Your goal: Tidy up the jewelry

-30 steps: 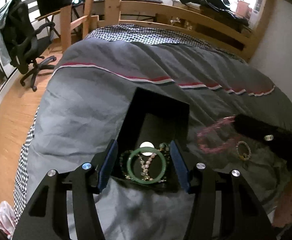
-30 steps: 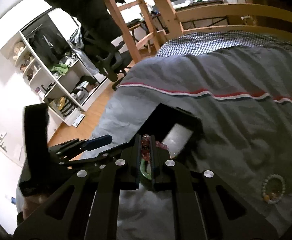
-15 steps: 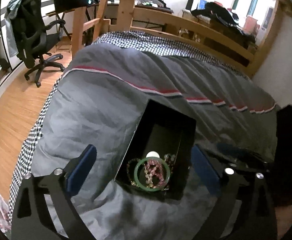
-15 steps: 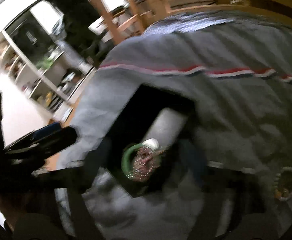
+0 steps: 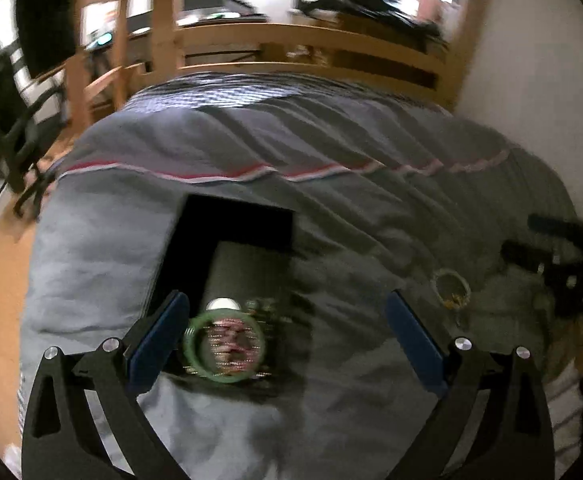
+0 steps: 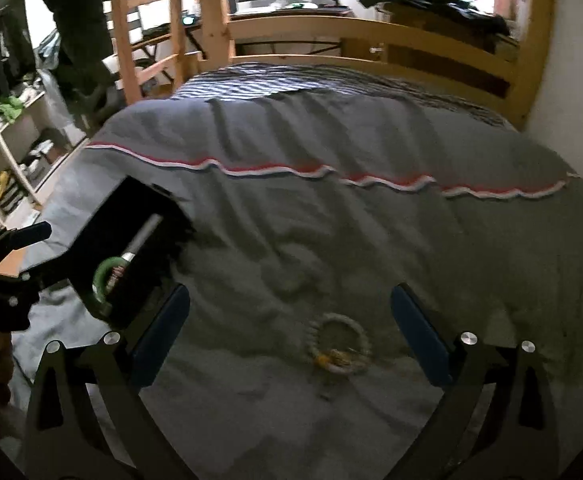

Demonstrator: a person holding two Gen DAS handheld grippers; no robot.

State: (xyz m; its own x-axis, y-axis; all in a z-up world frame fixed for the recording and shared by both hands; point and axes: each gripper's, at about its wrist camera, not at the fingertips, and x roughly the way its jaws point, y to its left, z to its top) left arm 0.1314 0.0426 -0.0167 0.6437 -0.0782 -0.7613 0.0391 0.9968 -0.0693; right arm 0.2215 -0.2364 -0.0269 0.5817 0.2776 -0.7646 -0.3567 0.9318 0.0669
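Tools (image 5: pixel 287 332) (image 6: pixel 291 328) agape over bracelet (image 6: pixel 341 346)

— How many boxes do you have on the bed?
— One black box (image 5: pixel 195 248).
— And bracelets?
— You have one green bangle (image 5: pixel 227 346) and one pink beaded bracelet (image 5: pixel 231 342) in the box, plus other beads there too blurred to count. One pale beaded bracelet (image 6: pixel 341 344) lies on the grey duvet (image 6: pixel 331 220).
— Grippers?
— Two: left gripper (image 5: pixel 287 344), right gripper (image 6: pixel 291 336).

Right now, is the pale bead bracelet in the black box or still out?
Out. The pale bead bracelet lies on the grey duvet, right of the black box, between the open right gripper fingers.
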